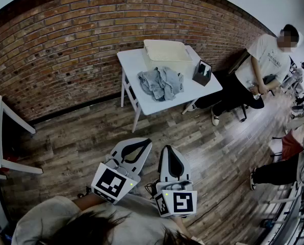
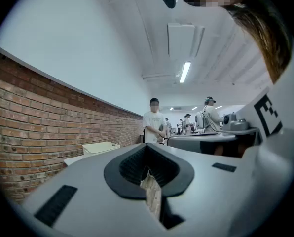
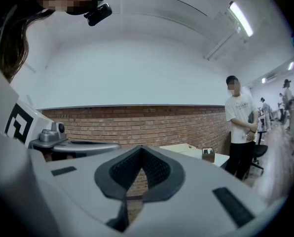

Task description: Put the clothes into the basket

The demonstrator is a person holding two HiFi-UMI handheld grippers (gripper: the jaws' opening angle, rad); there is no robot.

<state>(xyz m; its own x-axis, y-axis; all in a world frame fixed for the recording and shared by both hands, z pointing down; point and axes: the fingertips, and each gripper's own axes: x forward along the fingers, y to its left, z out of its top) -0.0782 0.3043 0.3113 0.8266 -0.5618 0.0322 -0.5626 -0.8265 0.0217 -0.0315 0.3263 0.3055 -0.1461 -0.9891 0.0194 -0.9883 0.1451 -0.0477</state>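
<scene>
Around: brick wall (image 1: pixel 55 60) behind white table (image 1: pixel 142 103); bystander (image 1: pixel 264 60) at its right end; dark box (image 1: pixel 202 72) on it
clothes (image 1: pixel 160 83): grey heap mid-table, just before the basket (image 1: pixel 167 50)
left gripper (image 1: pixel 144 143): jaws together, empty, well short of the heap
right gripper (image 1: pixel 168 149): likewise

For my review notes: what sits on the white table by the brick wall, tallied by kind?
Basket: 1
Clothes heap: 1
Dark box: 1
Total: 3
</scene>
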